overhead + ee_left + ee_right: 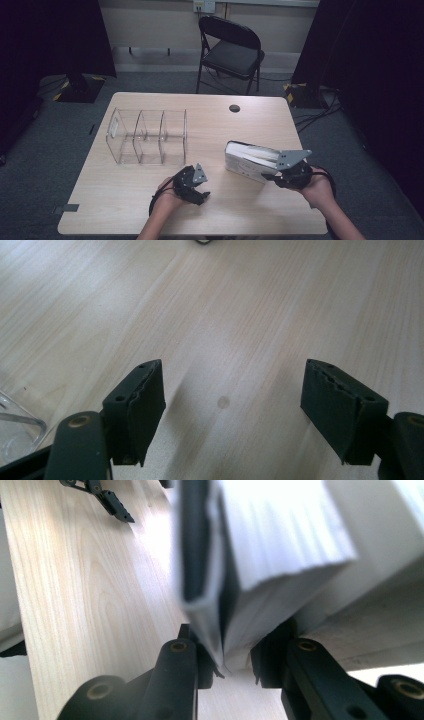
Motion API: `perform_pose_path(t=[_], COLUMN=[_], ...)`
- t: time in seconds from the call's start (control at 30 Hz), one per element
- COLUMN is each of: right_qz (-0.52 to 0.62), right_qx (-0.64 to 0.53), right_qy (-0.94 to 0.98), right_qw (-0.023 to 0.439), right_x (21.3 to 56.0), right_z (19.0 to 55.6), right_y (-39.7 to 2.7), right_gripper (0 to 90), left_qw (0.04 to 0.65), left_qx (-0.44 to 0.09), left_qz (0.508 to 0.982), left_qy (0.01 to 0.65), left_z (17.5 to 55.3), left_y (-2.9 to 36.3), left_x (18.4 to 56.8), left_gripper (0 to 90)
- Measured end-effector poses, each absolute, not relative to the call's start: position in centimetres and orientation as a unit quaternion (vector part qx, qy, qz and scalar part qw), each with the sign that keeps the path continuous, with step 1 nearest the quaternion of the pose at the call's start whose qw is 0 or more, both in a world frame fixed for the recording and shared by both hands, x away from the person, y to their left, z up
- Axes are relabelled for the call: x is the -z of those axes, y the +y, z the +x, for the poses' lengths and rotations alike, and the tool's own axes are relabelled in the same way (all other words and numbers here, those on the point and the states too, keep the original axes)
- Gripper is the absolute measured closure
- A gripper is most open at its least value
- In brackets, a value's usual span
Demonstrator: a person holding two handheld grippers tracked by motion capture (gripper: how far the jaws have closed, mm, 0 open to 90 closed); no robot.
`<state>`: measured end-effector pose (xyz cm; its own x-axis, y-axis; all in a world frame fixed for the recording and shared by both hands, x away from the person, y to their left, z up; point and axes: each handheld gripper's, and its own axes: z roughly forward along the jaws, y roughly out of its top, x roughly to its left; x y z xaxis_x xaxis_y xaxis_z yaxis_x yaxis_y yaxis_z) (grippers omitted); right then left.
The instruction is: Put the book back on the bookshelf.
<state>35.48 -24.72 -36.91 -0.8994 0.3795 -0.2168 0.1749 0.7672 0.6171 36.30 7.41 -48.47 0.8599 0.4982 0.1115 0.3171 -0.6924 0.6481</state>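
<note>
A thick white book [247, 155] sits tilted at the table's right, its near end raised. My right gripper [271, 176] is shut on that near end. In the right gripper view the jaws [235, 667] pinch the cover and pages of the book [285, 545], with more white pages to the right. My left gripper [196, 187] is low over the table near the front middle. Its jaws [232, 405] stand open over bare wood with nothing between them. A clear plastic organizer [147, 137] with three compartments stands to the left, and its corner [15, 425] shows in the left gripper view.
The light wooden table [125, 200] has a dark cable hole [234, 108] near its far edge. A black folding chair [232, 47] stands behind the table. Dark curtains hang on both sides.
</note>
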Motion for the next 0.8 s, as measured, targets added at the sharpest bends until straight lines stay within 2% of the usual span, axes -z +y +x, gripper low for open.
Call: perform_pose_path(t=[0.43, 0.8], right_qz=[0.188, 0.185], right_qx=[-0.293, -0.307], right_qy=[0.928, 0.927], right_qw=[0.134, 0.106], right_x=[36.1, 36.1], right_z=[36.6, 37.0], right_y=[-24.7, -25.4], right_gripper=[75.0, 75.4], left_qw=[0.330, 0.348], left_qx=[-0.131, -0.101], left_qz=[0.904, 0.895], left_qy=[0.240, 0.259], left_z=[36.5, 36.8], left_y=[7.7, 8.1], left_x=[48.7, 49.2], left_gripper=[21.3, 18.4])
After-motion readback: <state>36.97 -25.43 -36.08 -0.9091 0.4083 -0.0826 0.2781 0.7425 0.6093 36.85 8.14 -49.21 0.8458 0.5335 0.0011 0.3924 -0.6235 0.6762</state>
